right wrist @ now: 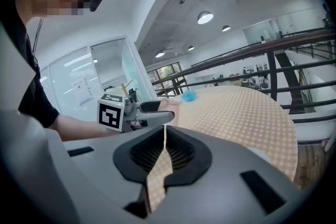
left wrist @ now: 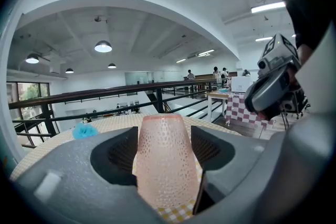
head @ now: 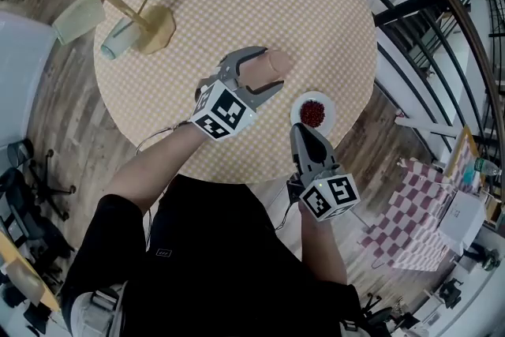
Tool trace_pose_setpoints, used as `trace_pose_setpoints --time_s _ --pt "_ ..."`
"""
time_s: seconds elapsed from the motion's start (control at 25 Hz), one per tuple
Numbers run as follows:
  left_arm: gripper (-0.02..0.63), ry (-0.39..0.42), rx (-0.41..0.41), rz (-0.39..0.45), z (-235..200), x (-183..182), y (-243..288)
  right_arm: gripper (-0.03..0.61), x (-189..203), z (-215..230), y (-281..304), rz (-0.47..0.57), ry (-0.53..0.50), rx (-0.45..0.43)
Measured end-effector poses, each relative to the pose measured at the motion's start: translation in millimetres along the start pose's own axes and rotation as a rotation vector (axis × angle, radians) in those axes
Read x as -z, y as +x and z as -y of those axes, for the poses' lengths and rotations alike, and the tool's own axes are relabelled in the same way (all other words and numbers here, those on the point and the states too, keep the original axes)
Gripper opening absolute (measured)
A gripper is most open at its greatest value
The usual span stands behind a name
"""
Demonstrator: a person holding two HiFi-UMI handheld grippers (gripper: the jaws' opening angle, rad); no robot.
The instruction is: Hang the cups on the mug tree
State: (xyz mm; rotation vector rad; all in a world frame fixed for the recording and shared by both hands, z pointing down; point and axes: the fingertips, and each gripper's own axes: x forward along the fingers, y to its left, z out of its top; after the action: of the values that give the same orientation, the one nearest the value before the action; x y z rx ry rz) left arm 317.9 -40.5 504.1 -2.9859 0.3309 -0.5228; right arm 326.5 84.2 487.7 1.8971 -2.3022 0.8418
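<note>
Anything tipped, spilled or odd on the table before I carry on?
Nothing stands out: the mug tree carries two cups, the red bits sit inside the bowl, and the pink cup in the left gripper looks undamaged.

The right gripper [right wrist: 165, 131] has its jaws pressed together with nothing between them, and through the slit below them shows the checked cloth of the round table [right wrist: 247, 113]. Above the table's left edge, the left gripper [right wrist: 164, 109] with its marker cube [right wrist: 111, 113] grips a pink cup [right wrist: 170, 107], carried by a bare forearm that comes out of a black sleeve [right wrist: 37, 102]. A blue tuft [right wrist: 189, 96] lies at the far edge of the table, with a dark railing [right wrist: 273, 50] beyond it.
</note>
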Motion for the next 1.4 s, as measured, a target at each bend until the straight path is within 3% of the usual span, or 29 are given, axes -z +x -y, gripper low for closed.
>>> trace_pose_setpoints --time_s 0.28,0.4,0.72,0.96,1.4 --pt "0.316 0.010 0.008 0.034 3.8 -2.6 -21.9 0.031 -30.4 -7.5 14.5 0.091 0.031 -0.077" --pt "0.317 -0.012 0.020 0.059 4.3 14.5 -20.4 0.032 -36.9 -15.1 21.5 0.082 -0.026 -0.072" --pt "0.316 -0.057 0.030 0.107 12.3 73.7 3.9 0.032 9.9 9.5 24.4 0.000 -0.038 0.029" --pt "0.316 -0.087 0.025 0.056 22.4 100.5 -5.4 0.032 13.0 1.1 24.2 -0.015 -0.067 0.027" --pt "0.317 -0.047 0.054 -0.049 28.4 129.1 -26.4 0.032 9.3 -23.0 38.0 -0.019 -0.054 -0.022"
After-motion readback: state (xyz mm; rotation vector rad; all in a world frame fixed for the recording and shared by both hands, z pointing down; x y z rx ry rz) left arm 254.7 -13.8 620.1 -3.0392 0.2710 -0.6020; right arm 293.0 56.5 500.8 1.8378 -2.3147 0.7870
